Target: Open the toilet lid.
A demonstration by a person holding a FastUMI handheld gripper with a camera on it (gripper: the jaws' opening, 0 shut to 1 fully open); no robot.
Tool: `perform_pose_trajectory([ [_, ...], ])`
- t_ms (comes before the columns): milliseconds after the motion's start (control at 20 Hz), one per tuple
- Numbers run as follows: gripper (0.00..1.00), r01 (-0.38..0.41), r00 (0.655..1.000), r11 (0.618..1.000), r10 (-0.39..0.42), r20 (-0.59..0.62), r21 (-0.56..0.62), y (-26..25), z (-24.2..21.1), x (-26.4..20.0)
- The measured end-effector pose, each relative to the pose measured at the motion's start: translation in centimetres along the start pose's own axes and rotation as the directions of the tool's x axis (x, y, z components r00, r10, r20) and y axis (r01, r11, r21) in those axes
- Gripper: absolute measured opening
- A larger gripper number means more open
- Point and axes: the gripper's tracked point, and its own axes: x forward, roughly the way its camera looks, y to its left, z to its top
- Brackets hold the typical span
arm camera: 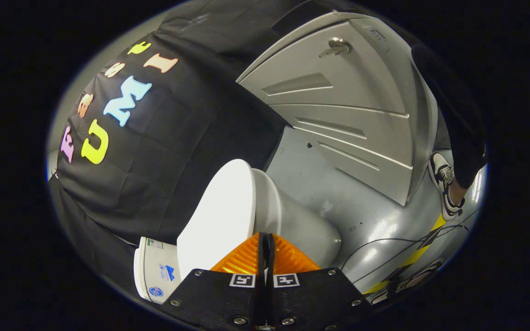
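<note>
Gripper (265,243) jaws are clenched together, tips meeting w/ no gap, nothing held btwn them. Toilet (288,216) sits just ahead of the tips, seen tilted. Toilet lid (219,216) is white, smooth, w/ rounded outline; it stands up away from the bowl (311,230), its broad face turned toward the black cloth wall (177,151). Lid edge meets the grey-white bowl rim right beyond the fingertips. Cistern (154,271) w/ small stickers lies next to the lid, near the jaws' base and against the cloth wall. Can't tell if the jaws touch the lid or bowl; they look just short of them.

Beyond the toilet: grey floor (338,184), shiny in places, w/ thin dark cables (384,250) and a yellow-black striped tape line (423,246). Grey metal cabinet (348,110) w/ louvred slots and a key lock (336,47) stands past the floor patch. A person's leg in dark trousers (458,119) and a black-white sneaker (444,184) are beside the cabinet, on the floor.
</note>
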Motion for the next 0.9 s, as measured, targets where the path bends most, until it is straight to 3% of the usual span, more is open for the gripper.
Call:
perform_pose_trajectory([
  [500, 0.00, -0.011, 0.996, 0.973, 0.032, 0.087, -0.231, 7.9, 2.7, -4.7],
  [900, 0.00, 0.013, 0.990, 0.915, 0.046, 0.136, -0.404, 14.3, 3.3, -8.0],
])
